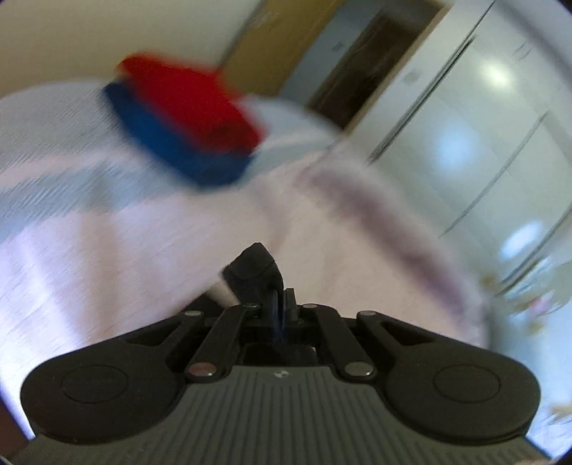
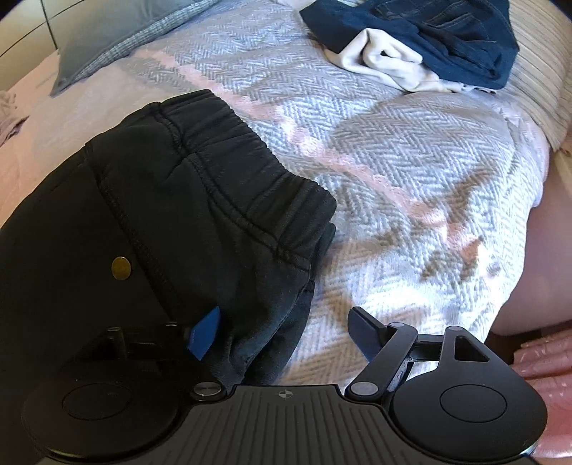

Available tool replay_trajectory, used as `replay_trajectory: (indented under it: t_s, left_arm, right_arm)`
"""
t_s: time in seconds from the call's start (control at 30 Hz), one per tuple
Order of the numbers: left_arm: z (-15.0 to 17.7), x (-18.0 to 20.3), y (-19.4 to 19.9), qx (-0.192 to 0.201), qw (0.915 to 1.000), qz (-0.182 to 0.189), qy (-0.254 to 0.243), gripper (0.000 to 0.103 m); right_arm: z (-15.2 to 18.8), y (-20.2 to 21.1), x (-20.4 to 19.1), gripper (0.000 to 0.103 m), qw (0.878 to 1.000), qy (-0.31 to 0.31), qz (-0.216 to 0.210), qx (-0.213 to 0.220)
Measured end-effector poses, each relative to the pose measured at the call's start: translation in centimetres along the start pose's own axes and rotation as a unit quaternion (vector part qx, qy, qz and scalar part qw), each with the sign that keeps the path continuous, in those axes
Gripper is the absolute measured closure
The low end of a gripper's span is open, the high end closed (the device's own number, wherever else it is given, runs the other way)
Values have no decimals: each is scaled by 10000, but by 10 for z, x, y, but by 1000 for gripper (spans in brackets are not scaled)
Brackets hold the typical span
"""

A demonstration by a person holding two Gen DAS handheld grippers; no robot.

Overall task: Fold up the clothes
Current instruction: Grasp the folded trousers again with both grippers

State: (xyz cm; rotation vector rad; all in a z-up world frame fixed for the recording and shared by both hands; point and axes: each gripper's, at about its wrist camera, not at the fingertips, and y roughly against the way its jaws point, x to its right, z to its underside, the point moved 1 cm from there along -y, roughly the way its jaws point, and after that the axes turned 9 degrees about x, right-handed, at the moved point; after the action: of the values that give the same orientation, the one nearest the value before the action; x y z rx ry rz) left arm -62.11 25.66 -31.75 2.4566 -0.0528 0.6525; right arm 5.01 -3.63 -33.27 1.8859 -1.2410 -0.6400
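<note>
Black folded trousers are seen lying on the bedspread, their near corner between the spread-apart fingers of the right gripper, unpinched. If that gripper is lifted carelessly, the fold could be dragged open by a finger. Beyond the trousers, a jeans heap awaits. The left gripper is held shut, seemingly empty, over blurred bedding.

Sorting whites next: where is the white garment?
Right wrist view, upper right on the bed: the white garment lies partly under the blue jeans, on the herringbone blanket.
</note>
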Motion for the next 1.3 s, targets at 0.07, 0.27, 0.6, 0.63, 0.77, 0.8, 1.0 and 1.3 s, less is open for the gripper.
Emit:
replay_trajectory:
  t_s: [0.07,0.27,0.6,0.63,0.77,0.8,1.0,1.3]
  left_arm:
    - [23,-21,-18,-425,9980,-459,29,102]
    - [27,-23,-16,-499,9958,-679,-346,94]
    - [-1,61,9,-801,9825,-788,-1485,94]
    - [4,83,6,-941,9802,-511,-1666,94]
    - [49,196,-24,-1746,9564,906,-2159,93]
    - [62,223,-32,-1941,9479,1241,-2200,93]
    - [148,361,-75,-2833,8869,2741,-2411,87]
    - [186,422,-122,-3251,8627,3239,-2125,70]
  right_arm:
    - [0,1,-1,25,10000,-5,28,18]
    - [-2,2,0,25,10000,1,-1,-67]
    - [-38,41,-7,25,9903,1269,-351,434]
    - [-46,48,-5,25,9881,1346,-499,562]
    - [-90,40,10,25,9816,1214,-1342,612]
    - [-102,27,14,25,9796,1147,-1565,524]
    - [-162,-61,29,26,9403,819,-3226,-718]
    - [-179,-140,40,48,8556,-115,-4662,-2248]
